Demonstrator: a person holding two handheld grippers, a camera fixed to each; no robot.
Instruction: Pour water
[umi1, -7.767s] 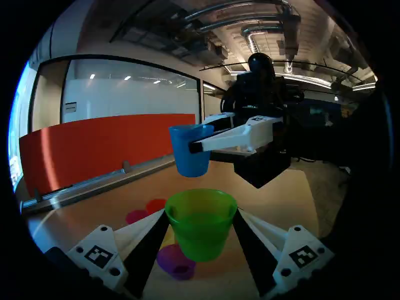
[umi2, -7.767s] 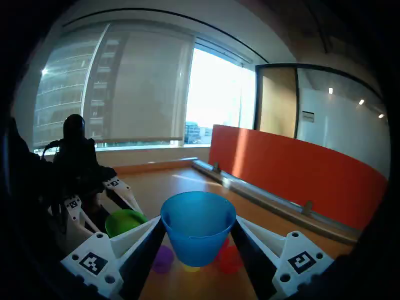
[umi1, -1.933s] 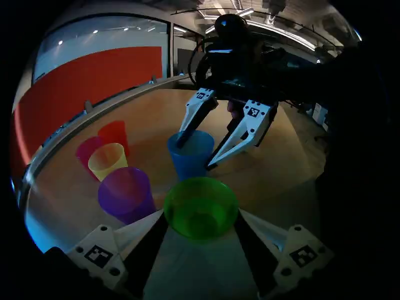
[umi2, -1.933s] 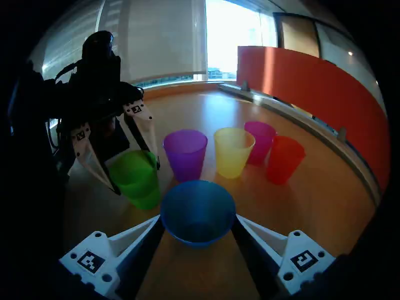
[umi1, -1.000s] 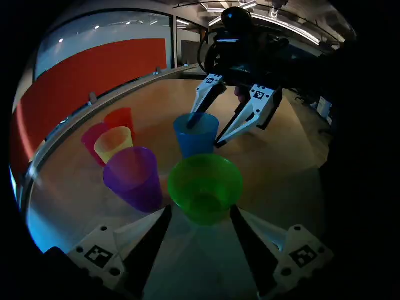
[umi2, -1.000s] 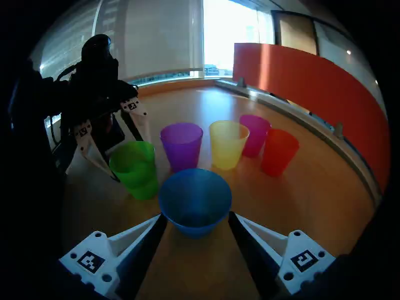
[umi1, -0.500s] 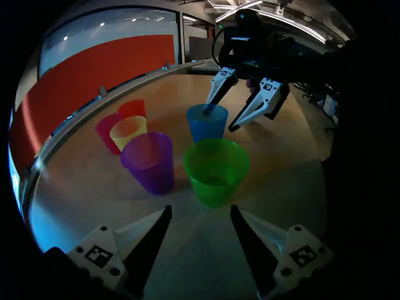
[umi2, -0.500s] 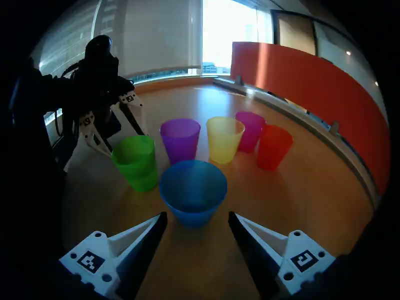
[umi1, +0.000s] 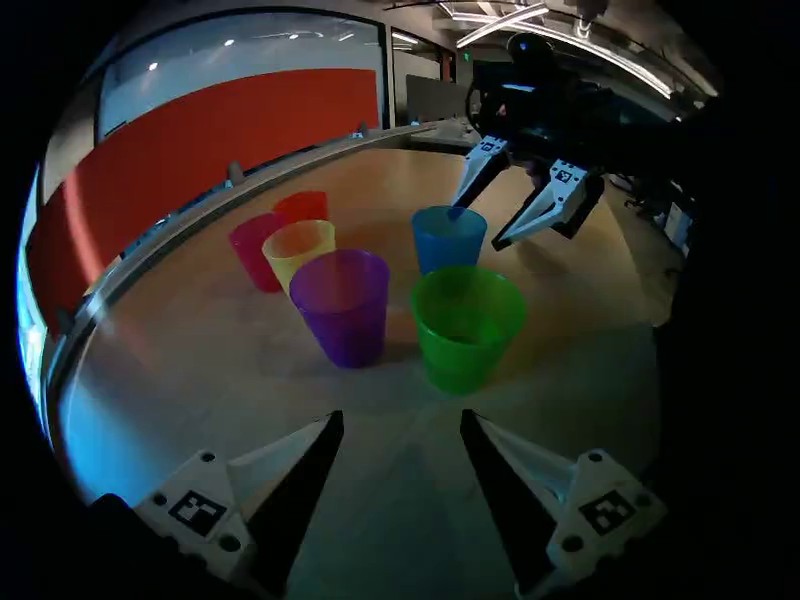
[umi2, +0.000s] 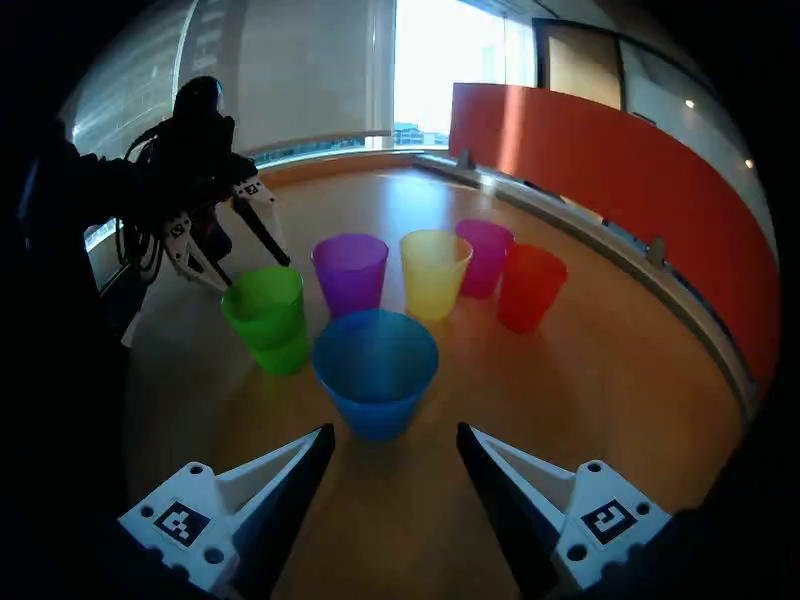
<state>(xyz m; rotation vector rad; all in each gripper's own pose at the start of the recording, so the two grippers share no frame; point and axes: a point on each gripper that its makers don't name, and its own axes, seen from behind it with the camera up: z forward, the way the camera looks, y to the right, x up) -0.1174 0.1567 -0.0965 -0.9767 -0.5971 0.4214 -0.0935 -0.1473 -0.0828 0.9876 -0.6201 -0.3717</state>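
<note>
Both grippers have drawn back since half a second ago, so each cup that stood just off its fingertips now sits farther out on the worktop (umi1: 180, 370). Fingers of the left gripper (umi1: 400, 420) stand wide apart and hold nothing; the green cup (umi1: 465, 330) rests upright ahead of them, a bare strip of wood between. The right gripper (umi2: 393, 430) is likewise spread wide and empty, with the blue cup (umi2: 375, 380) upright just beyond its tips. Whether either cup holds water I cannot tell: their insides are shaded and the plastic is tinted. In the left gripper view the right gripper's far-off fingers point down at the blue cup from behind, one tip cut off by its rim, and the person holding it is only a dark shape. The purple cup (umi1: 345, 310) stands just beside the green one; the yellow cup (umi1: 298, 250) partly hides the pink cup (umi1: 252, 250) and the red cup (umi1: 300, 205) behind it. The worktop's long edge runs along a rail under the orange partition (umi1: 200, 130), well apart from the cups. Open wood lies on the near side of both grippers and to the right of the red cup in the right gripper view, while the bright window (umi2: 430, 80) washes out what lies outside it.
</note>
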